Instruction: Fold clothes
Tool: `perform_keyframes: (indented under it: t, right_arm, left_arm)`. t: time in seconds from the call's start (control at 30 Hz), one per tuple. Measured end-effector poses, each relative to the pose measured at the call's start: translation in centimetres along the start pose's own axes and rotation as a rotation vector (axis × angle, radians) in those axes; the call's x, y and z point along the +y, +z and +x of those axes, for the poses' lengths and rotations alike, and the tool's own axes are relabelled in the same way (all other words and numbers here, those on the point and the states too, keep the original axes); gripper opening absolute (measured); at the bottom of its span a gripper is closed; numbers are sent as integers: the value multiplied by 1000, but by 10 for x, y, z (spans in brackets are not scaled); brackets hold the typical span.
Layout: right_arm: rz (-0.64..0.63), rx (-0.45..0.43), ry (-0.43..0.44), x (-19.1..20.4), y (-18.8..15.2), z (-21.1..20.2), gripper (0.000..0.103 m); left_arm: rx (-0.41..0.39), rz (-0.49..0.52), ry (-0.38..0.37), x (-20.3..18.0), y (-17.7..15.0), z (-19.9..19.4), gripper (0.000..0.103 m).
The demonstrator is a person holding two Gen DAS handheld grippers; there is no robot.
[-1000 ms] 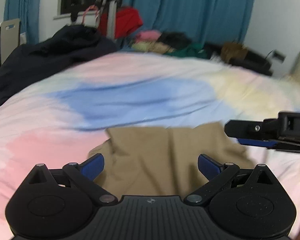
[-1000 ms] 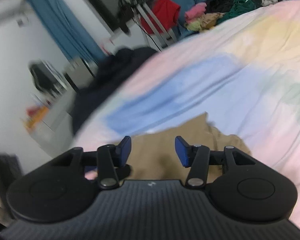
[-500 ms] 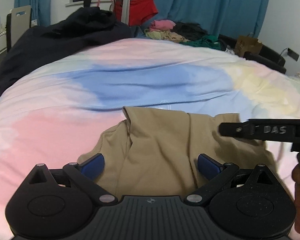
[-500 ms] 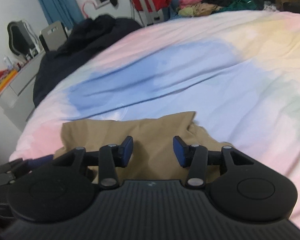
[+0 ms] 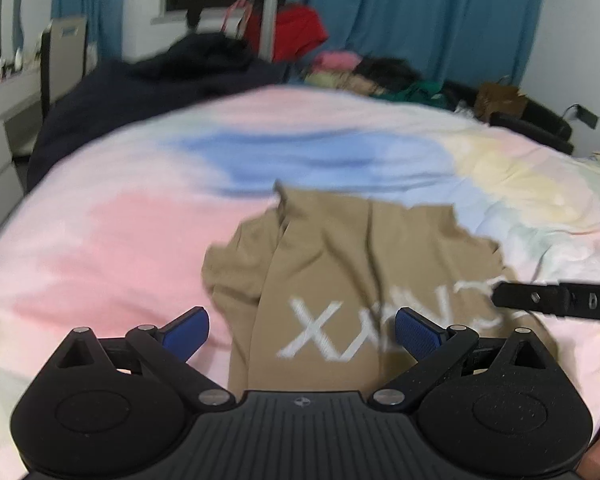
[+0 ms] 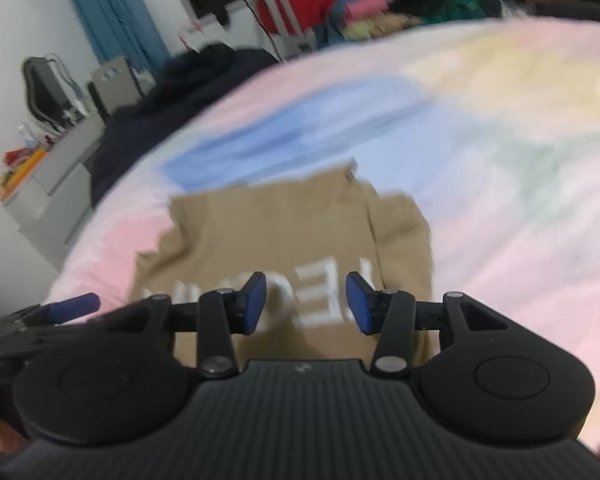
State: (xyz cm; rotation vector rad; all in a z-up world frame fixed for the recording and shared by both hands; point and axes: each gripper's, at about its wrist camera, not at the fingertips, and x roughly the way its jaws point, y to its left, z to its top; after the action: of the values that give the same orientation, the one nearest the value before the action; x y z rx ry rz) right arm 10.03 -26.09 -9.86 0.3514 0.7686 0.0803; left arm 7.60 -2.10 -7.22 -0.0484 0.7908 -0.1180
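A tan shirt (image 5: 340, 264) with white lettering lies mostly flat on the pastel bedspread (image 5: 112, 248), one sleeve bunched at its left side. My left gripper (image 5: 302, 332) hovers over the shirt's near left part, jaws wide open and empty. In the right wrist view the tan shirt (image 6: 284, 232) sits just ahead of my right gripper (image 6: 306, 304), which is open about halfway with nothing between its blue pads (image 6: 358, 304). One black finger of the right gripper (image 5: 560, 300) reaches in over the shirt's right edge. The left gripper's blue tip (image 6: 72, 306) shows at the shirt's left.
A dark navy heap (image 5: 160, 80) covers the bed's far left corner. Mixed clothes (image 5: 372, 76) are piled at the far end, and a red garment (image 5: 296, 32) hangs on a stand before blue curtains. Grey drawers (image 6: 48, 196) stand left of the bed.
Both grippers have drawn back toward the near end of the shirt, so its white lettering has come into view. The shirt itself lies as before.
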Motion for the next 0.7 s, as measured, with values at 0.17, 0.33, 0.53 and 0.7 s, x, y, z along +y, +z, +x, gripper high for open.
perform_keyframes:
  t: [0.17, 0.33, 0.53, 0.7]
  right_arm:
    - [37, 34, -4, -5, -4, 13, 47]
    - [104, 29, 24, -14, -8, 9, 47]
    - [142, 38, 38, -17, -8, 12, 47]
    - [165, 37, 47, -20, -8, 12, 47]
  left_arm:
    - [60, -115, -9, 16, -5, 9, 100]
    - [87, -364, -114, 42, -11, -28, 100]
    - [198, -641, -366, 65, -44, -32, 102]
    - [243, -776, -449, 66, -49, 7, 103]
